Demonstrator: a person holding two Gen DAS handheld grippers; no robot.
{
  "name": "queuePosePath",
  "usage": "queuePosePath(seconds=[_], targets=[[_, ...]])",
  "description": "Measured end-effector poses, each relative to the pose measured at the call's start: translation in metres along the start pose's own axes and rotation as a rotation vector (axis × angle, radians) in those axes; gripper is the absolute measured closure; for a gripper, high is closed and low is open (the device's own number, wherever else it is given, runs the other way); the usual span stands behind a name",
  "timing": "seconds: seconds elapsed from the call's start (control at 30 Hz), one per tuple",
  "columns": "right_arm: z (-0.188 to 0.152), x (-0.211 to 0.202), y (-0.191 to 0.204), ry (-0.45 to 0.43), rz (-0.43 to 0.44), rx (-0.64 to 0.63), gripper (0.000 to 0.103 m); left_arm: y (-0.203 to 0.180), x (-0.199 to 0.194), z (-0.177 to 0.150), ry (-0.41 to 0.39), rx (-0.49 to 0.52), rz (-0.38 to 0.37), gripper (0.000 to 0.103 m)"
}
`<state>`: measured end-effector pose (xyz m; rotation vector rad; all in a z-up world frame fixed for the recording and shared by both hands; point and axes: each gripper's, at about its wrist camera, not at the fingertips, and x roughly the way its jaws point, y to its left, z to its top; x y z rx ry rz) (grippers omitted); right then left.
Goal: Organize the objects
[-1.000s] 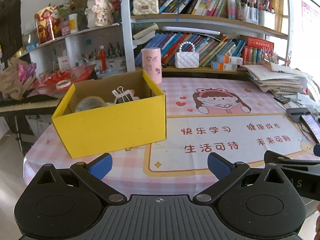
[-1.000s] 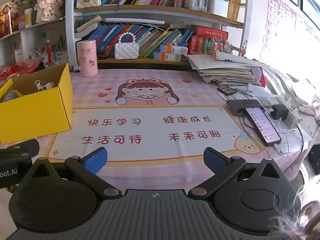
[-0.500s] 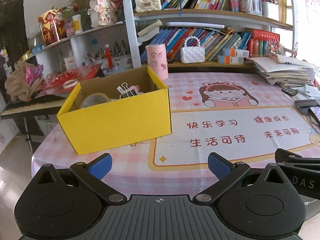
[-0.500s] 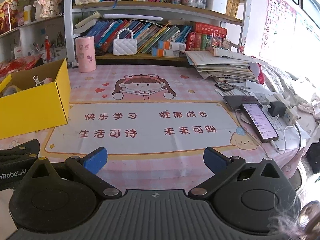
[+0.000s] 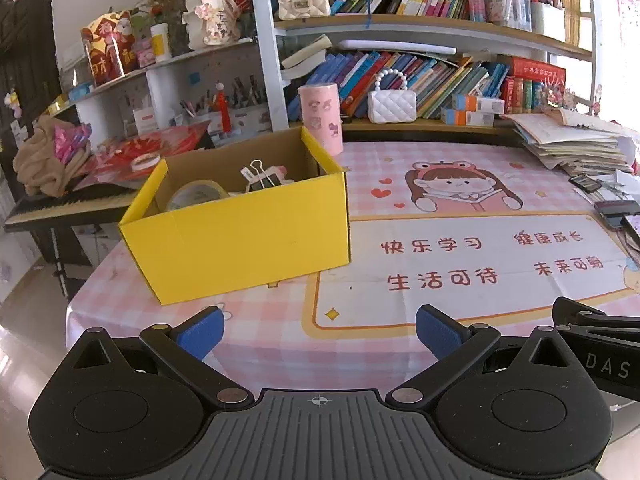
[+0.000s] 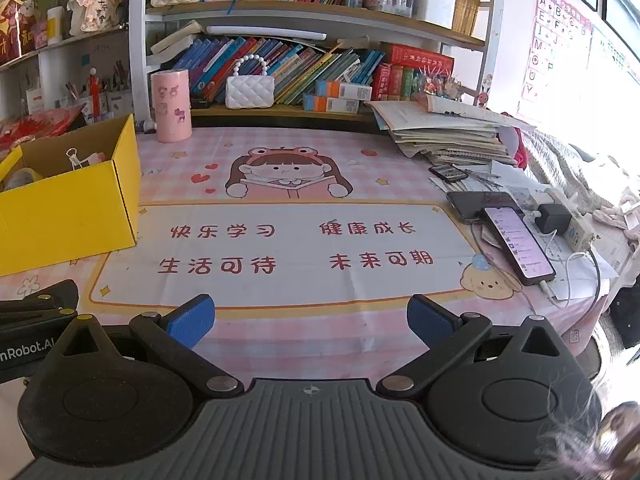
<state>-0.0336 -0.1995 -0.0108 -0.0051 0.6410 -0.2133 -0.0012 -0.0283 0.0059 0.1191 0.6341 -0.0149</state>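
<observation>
yellow box (image 5: pixel 240 236) sits on the table's left with tape roll (image 5: pixel 196 196) and binder clip (image 5: pixel 262 178) inside; both left gripper (image 5: pixel 318 330) and right gripper (image 6: pixel 308 322), spread wide and empty, should back off level.

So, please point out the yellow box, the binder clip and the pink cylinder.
yellow box (image 5: pixel 240 240), left wrist view, front wall.
binder clip (image 5: pixel 264 181), left wrist view, black body.
pink cylinder (image 6: pixel 172 106), right wrist view, side.

Surface (image 6: pixel 280 320) with pink checked cloth.
On it: yellow box (image 5: pixel 240 240), pink canister (image 6: pixel 170 106), paper stack (image 6: pixel 444 136), phones (image 6: pixel 518 244), power strip (image 6: pixel 572 224).
</observation>
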Motion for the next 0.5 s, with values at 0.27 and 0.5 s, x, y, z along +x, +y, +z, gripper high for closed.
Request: queuePosePath(seconds=[0.27,0.5], targets=[[0.001,0.003,0.007,0.012,-0.006,-0.005,0.0,0.002,0.004,0.001,0.005,0.005,0.012,0.0],[0.003,0.01,0.01,0.03,-0.007,-0.011,0.0,0.002,0.013,0.002,0.031,0.0,0.003,0.0]])
